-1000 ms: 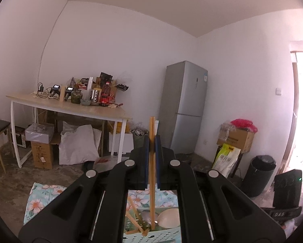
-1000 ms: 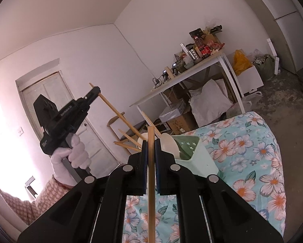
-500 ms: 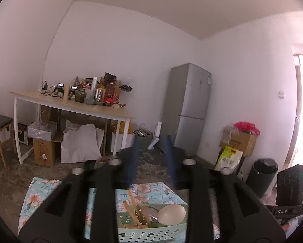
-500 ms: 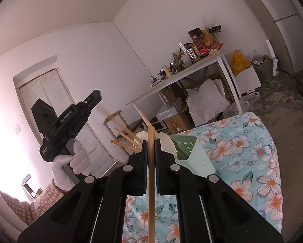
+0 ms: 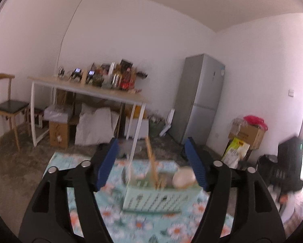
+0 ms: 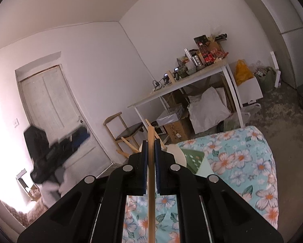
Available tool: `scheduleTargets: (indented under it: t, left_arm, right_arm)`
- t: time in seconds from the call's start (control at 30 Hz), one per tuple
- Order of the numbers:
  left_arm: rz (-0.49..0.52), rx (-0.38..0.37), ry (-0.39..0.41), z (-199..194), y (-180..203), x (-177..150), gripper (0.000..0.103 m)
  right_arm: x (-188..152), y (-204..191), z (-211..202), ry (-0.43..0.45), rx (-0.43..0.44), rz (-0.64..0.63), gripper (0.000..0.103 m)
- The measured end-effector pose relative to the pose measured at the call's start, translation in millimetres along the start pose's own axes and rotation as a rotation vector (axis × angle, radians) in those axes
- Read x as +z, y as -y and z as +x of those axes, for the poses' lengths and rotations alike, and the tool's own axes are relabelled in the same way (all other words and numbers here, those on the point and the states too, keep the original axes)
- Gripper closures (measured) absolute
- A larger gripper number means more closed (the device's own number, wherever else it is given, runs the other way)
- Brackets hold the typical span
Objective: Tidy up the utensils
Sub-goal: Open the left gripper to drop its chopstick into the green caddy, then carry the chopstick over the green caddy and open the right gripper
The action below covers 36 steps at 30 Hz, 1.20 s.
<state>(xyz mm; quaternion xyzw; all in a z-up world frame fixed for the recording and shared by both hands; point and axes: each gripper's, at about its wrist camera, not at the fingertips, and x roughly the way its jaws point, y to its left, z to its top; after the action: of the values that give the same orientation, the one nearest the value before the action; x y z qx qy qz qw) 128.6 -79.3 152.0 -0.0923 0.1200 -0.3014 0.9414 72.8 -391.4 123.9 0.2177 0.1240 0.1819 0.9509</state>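
A pale green utensil holder (image 5: 159,197) stands on a floral cloth (image 5: 78,162). It holds several wooden chopsticks and a white spoon (image 5: 183,177). One chopstick (image 5: 151,162) stands free in it. In the left wrist view my left gripper (image 5: 151,141) is in front of the holder, its jaws opening wide and nothing pressed between the blue pads (image 5: 109,162). My right gripper (image 6: 151,142) is shut on a wooden chopstick (image 6: 151,184) that runs along its fingers, just short of the holder (image 6: 194,158). The right wrist view shows the left gripper (image 6: 78,138) blurred, held by a white-gloved hand (image 6: 50,188).
A white-legged table (image 5: 86,90) crowded with bottles and jars stands behind, with boxes and bags under it. A wooden chair (image 5: 7,107) is at the left and a grey fridge (image 5: 200,97) at the right. Cardboard boxes (image 5: 246,133) and a black bin (image 5: 266,162) line the right wall.
My left gripper let go of its chopstick, which now stands in the holder. Its jaws spread wide and it pulled back and sank. My right gripper rose slightly, still gripping its chopstick.
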Motion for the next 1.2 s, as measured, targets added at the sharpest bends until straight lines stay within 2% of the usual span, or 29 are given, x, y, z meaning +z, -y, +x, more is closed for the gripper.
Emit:
scheduleTargets:
  t: [0.23, 0.47, 0.57, 0.8, 1.0, 1.2]
  left_arm:
    - [-0.058, 0.085, -0.141, -26, -32, -56, 0.029]
    - [-0.107, 0.159, -0.209, -50, -61, -90, 0.029]
    - [-0.117, 0.175, -0.210, -56, -69, -92, 0.029]
    - [-0.109, 0.204, -0.205, -61, -73, -91, 0.029]
    - [-0.117, 0.223, -0.217, -55, -75, -93, 0.029]
    - [-0.106, 0.220, -0.230, -43, -72, -94, 0.029]
  right_arm:
    - [30, -17, 20, 0.058, 0.024, -0.028, 0.096]
    - [60, -31, 38, 0.153, 0.029, -0.059, 0.096]
    - [72, -29, 45, 0.203, 0.017, -0.078, 0.096]
    - [101, -17, 68, 0.287, -0.090, -0.186, 0.096]
    - [115, 3, 93, 0.294, -0.148, -0.222, 0.096]
    - [95, 25, 116, 0.263, -0.177, -0.224, 0.096]
